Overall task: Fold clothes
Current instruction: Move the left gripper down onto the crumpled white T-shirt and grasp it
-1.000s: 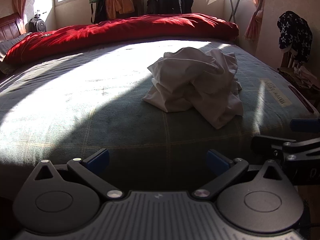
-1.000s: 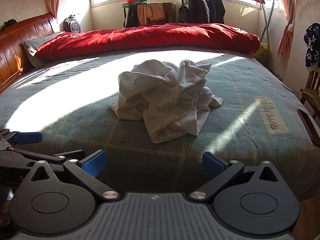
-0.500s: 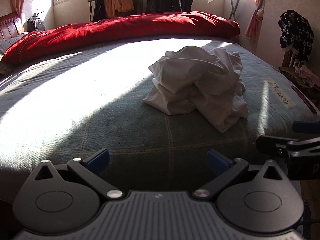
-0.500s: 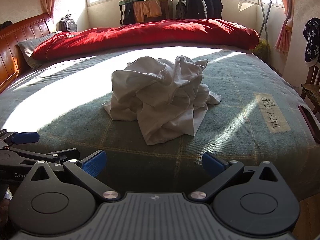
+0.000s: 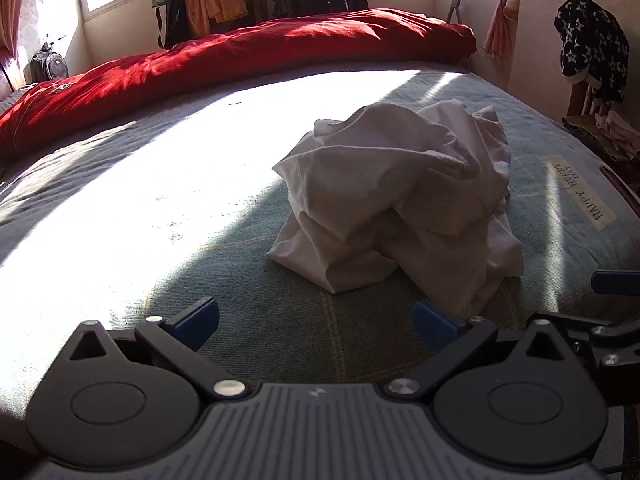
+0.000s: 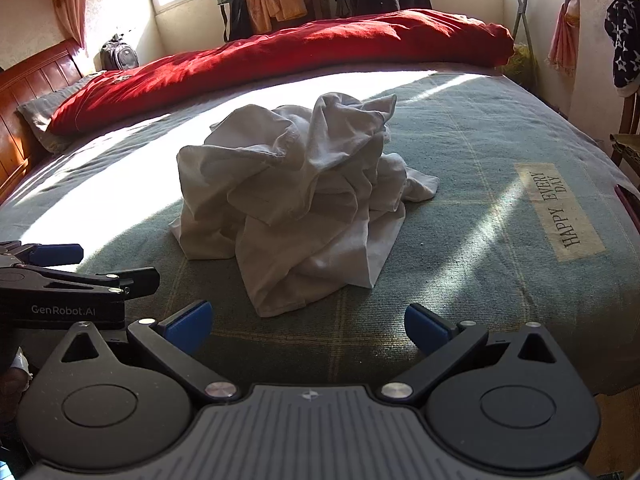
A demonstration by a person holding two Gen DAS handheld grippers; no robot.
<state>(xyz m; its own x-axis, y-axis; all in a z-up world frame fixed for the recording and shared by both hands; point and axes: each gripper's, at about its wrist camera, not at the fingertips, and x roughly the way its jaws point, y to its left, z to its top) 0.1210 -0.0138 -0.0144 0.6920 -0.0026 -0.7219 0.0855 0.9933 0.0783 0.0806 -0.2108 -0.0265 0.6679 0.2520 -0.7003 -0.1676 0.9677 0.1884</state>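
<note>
1. Left wrist view: the left gripper [image 5: 316,318] hangs over the near edge of the bed [image 5: 200,208], its jaws spread wide and empty. The crumpled white garment [image 5: 396,204] lies heaped ahead, slightly right (untouched).
2. Right wrist view: the right gripper [image 6: 307,322] is likewise spread wide and holding nothing, with the garment [image 6: 296,200] in the middle of the bed [image 6: 480,140], just beyond its fingertips.

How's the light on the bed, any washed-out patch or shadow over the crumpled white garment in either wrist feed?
Left wrist view: sunlight blows out the blanket left of the white garment, which sits in shade, folds readable. Right wrist view: the same glare band runs behind and left of the garment, thinner streaks cross near the HAPPY EVERY DAY label; fisheye bends the bed edges.
</note>
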